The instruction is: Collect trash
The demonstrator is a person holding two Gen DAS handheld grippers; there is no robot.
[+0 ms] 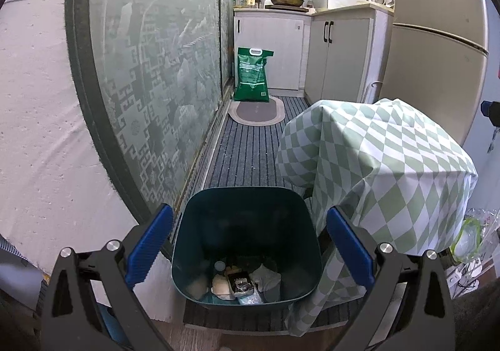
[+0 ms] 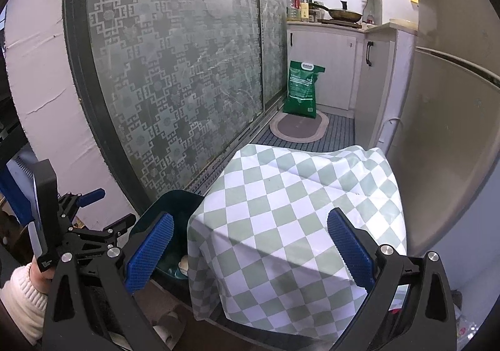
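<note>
Here we hold both grippers' jaws wide apart, empty: left gripper [image 1: 250,252] framing the trash bin [image 1: 247,244], right gripper [image 2: 250,252] framing the checkered cloth [image 2: 281,226].

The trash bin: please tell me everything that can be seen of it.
The trash bin is dark teal, looks like plastic, with a rounded square rim and no lid. It stands upright on the striped mat between the patterned glass door and the checkered cloth, which hangs close to its side. Crumpled wrappers and papers lie at its bottom.
</note>
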